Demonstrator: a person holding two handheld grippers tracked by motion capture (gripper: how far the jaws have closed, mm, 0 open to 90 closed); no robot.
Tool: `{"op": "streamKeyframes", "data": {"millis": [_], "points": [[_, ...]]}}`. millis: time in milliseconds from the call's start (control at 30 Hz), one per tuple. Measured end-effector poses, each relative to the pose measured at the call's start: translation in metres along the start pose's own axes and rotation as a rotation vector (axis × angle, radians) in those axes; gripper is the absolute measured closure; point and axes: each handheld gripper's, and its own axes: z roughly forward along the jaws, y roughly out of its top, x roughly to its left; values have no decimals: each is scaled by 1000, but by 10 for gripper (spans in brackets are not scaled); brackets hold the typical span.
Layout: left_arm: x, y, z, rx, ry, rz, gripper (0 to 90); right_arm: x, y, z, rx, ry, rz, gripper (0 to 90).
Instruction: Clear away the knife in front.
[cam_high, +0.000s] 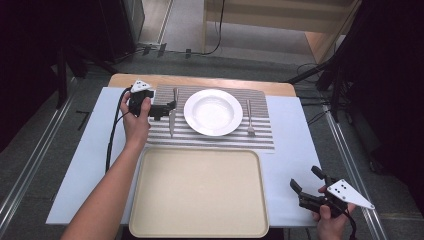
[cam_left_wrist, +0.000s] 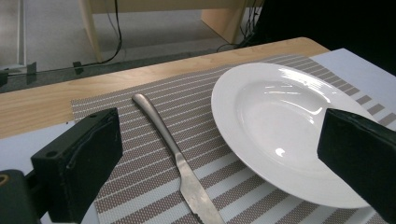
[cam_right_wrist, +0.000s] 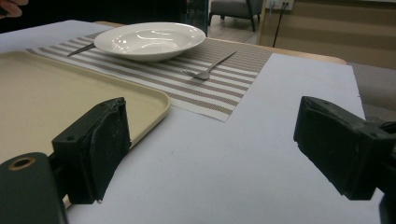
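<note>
On the striped placemat (cam_high: 210, 137), just left of the white plate (cam_high: 213, 112), lies the knife (cam_high: 172, 116), blade toward the person & handle toward the far table edge; the left gripper (cam_high: 170, 106) hangs right over its middle, so that's the thing being gone for. Risks, as I judge them: the knife is thin, flat & slick metal lying flush on woven mat, so the jaws could skate over it or pinch it off-centre, and it'd pivot or drop on the lift. It also sits near the plate rim; in the left gripper view the right-hand jaw shows against the plate while the knife (cam_left_wrist: 175, 156) runs between the two jaws, so closing w/o lining up first could knock the rim and shove the plate (cam_left_wrist: 289, 126) toward the fork (cam_high: 249, 119) on its other side. Pressing down hard might drag the mat too. Left gripper: jaws spread wide, nothing between the pads yet; whether a tip touches the knife or mat I can't tell. Right gripper (cam_high: 306, 179) rests well apart at the near right corner over bare white table cover (cam_high: 295, 150), beside the empty beige tray (cam_high: 199, 192), jaws also wide apart, holding & touching nothing, per the right gripper view.
</note>
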Motion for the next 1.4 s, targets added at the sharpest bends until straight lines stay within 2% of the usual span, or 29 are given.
{"op": "streamKeyframes", "data": {"millis": [200,267,333,433,533,567,633,800,867,967,1033,1100,1200,1300,1400], "points": [[6,4,15,43,5,0,0,-1,0,1,0,1,0,99],[7,6,19,57,24,1,3,-1,0,1,2,0,4,99],[8,9,23,59,52,-19,106,-1,0,2,2,1,6,98],[12,13,30,95,51,-45,124,-1,0,3,3,3,6,98],[14,16,38,131,68,-57,154,-1,0,3,6,2,5,98],[15,17,41,146,68,-62,170,-1,0,3,7,2,7,98],[16,19,47,170,67,-79,265,-1,-1,3,11,1,5,98],[19,20,62,252,74,-110,341,-2,-1,4,12,-2,7,99],[20,20,68,283,76,-110,378,-2,-2,4,13,-3,4,99],[22,19,74,310,65,-138,439,-2,-2,4,16,-3,5,99],[23,17,79,352,63,-157,475,-2,-2,5,17,-4,6,98],[23,16,83,368,74,-159,481,-2,-3,5,20,-3,9,99],[21,17,87,386,127,-155,525,-2,-3,5,20,-3,10,99],[22,18,92,417,130,-183,567,-3,-3,6,18,-5,16,99],[21,18,97,456,137,-172,616,-4,-3,6,17,-4,22,99]]}}
